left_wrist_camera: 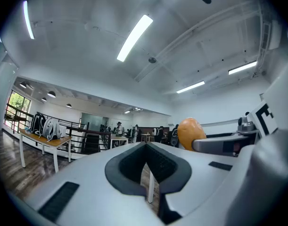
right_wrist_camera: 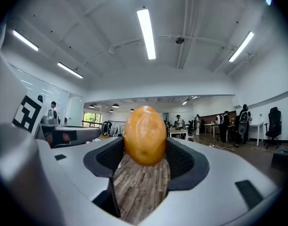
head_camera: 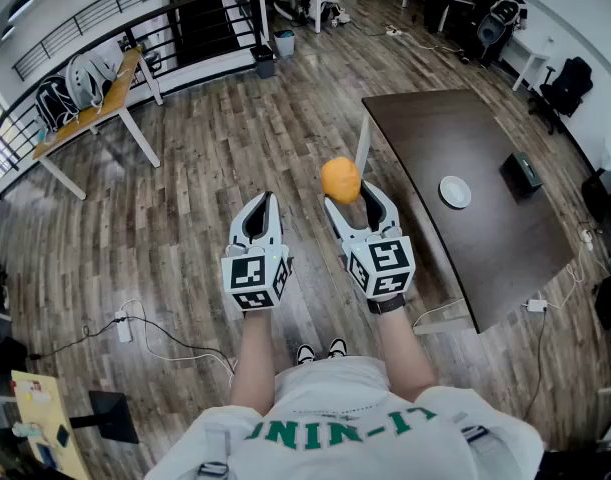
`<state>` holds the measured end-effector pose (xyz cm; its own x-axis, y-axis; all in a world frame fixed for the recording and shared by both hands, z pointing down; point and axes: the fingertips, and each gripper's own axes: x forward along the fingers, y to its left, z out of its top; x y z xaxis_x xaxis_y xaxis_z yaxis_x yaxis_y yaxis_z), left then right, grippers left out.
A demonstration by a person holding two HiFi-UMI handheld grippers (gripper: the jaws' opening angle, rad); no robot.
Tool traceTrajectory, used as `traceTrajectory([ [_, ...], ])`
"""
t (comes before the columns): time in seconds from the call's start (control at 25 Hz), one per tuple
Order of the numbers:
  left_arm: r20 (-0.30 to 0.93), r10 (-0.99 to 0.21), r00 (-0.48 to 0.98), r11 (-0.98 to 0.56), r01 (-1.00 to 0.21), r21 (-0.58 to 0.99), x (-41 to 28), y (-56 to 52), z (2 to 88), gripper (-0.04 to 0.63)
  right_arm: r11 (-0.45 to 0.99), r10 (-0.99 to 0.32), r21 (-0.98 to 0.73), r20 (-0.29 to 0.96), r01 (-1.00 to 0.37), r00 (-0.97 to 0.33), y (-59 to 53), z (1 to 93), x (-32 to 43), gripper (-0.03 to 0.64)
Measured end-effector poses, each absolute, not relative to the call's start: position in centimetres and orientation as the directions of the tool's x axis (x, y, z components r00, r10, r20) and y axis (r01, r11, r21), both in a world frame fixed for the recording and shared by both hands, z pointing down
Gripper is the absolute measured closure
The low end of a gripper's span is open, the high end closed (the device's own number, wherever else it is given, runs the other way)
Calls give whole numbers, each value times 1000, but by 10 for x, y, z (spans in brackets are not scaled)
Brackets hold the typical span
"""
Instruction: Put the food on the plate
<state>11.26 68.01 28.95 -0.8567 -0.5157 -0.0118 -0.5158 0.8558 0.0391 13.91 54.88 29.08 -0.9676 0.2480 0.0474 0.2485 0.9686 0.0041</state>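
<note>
An orange, egg-shaped piece of food (head_camera: 340, 179) is clamped between the tips of my right gripper (head_camera: 346, 194); in the right gripper view the food (right_wrist_camera: 144, 135) fills the gap of that gripper (right_wrist_camera: 144, 147), both pads pressing its sides. It is held in the air over the wooden floor, left of the dark table (head_camera: 455, 148). A small white plate (head_camera: 455, 191) lies on that table, to the right of the gripper. My left gripper (head_camera: 262, 206) hangs beside the right one, jaws together with nothing in them; its own view shows the closed left gripper (left_wrist_camera: 146, 149) and the food (left_wrist_camera: 190, 133) at right.
A black box (head_camera: 523, 171) sits on the dark table near the plate. A light wooden table (head_camera: 90, 103) with helmets stands far left by a black railing (head_camera: 190, 18). Cables and a power strip (head_camera: 122, 325) lie on the floor. People and desks are at the far end.
</note>
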Motion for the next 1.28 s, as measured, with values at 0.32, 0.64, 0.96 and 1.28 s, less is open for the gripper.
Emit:
traceTrajectory([
  [0.32,-9,-507,-862,860,-507,57,116,640,286,581,965,252,-74,-17,252,-968,500,279,144,322],
  [0.64,-43,-519,-854,851,-521,61,120,594,286,583,963,248,-109,-7,247,-969,460,294,148,321],
  [0.96,-8,-560,-828,828,-560,35,97,542,303,583,961,232,-157,8,228,-973,420,314,129,321],
  [1.28,-13,-611,-791,791,-611,24,17,477,320,581,968,184,-174,10,180,-983,363,338,61,321],
])
